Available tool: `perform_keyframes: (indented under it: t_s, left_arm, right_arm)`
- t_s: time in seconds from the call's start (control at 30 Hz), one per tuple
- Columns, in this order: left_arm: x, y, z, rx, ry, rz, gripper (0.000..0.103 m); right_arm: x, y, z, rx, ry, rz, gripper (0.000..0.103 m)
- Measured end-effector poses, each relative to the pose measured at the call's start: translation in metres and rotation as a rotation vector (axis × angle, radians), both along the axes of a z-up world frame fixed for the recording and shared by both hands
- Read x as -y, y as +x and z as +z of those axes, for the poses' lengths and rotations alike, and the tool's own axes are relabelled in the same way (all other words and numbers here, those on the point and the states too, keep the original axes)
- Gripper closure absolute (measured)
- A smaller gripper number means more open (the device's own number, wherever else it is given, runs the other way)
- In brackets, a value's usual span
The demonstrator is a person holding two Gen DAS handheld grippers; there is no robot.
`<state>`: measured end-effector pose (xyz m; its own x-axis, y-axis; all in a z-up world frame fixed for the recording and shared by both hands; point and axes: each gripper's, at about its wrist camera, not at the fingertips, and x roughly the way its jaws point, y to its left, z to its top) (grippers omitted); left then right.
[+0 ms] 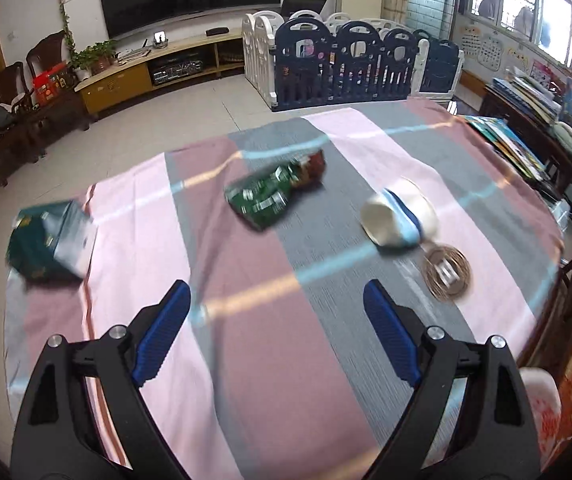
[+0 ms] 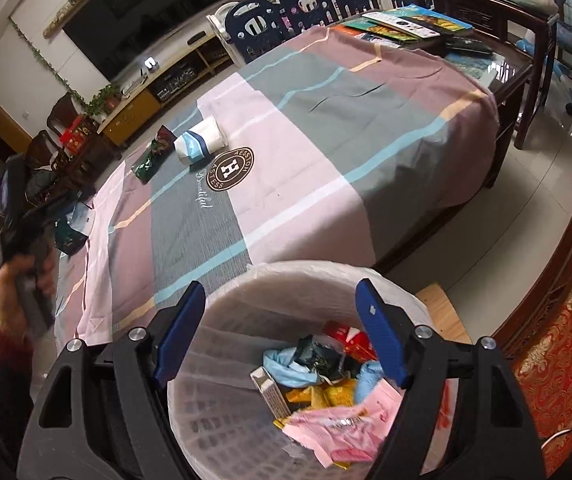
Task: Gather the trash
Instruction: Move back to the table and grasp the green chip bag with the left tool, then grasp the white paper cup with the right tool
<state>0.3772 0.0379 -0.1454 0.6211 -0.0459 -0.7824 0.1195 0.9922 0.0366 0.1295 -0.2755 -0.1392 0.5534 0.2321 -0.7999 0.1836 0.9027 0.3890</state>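
From the left wrist camera, the left gripper (image 1: 276, 304) hangs over a table spread with a striped cloth (image 1: 254, 360) of pink, mauve and grey, its blue-padded jaws standing wide apart with only cloth between them. The picture is smeared by motion. Three pieces of trash lie on the cloth ahead: a crumpled green snack wrapper (image 1: 272, 196) at about 12 o'clock from the fingertips, a white paper cup (image 1: 399, 216) with blue bands lying on its side at about 1 o'clock, and a dark green carton (image 1: 48, 242) at 10 o'clock, near the table's edge. A round brown emblem (image 1: 447, 274) printed on the cloth sits just beside the cup, at its 5 o'clock.

From the right wrist camera, the right gripper (image 2: 280, 316) is poised above a white bin (image 2: 222, 412) lined with a thin bag, jaws apart and nothing between the pads. Inside the bin lie wrappers in pink, yellow, blue and red, and a small box. The bin stands beside the table, at its near edge. Further up the cloth, at 11 o'clock, lie the cup, the green wrapper and the emblem. At 9 o'clock, a hand (image 2: 18, 280) in a red sleeve grips the other tool, blurred.
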Motion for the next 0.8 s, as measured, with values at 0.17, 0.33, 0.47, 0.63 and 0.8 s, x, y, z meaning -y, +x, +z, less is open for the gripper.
perform_keyframes:
  t_s: [0.17, 0.33, 0.47, 0.63, 0.8]
  left_arm:
    - [0.005, 0.092, -0.044, -0.065, 0.081, -0.024, 0.015]
    - [0.022, 0.146, -0.078, -0.072, 0.141, -0.034, 0.019]
    - [0.015, 0.16, -0.096, -0.114, 0.075, -0.066, 0.085]
    - [-0.018, 0.128, -0.067, -0.034, 0.008, -0.042, 0.097]
    - [-0.044, 0.05, -0.034, 0.043, -0.024, -0.043, 0.097]
  right_arm:
    - [-0.011, 0.042, -0.013, -0.034, -0.007, -0.006, 0.027]
    - [-0.039, 0.11, -0.025, -0.022, -0.02, 0.045, 0.021]
    - [-0.071, 0.18, -0.034, 0.034, -0.042, 0.108, 0.006]
    - [-0.117, 0.272, -0.05, 0.06, -0.153, 0.218, 0.005]
    - [-0.148, 0.321, -0.072, 0.032, -0.278, 0.312, 0.005]
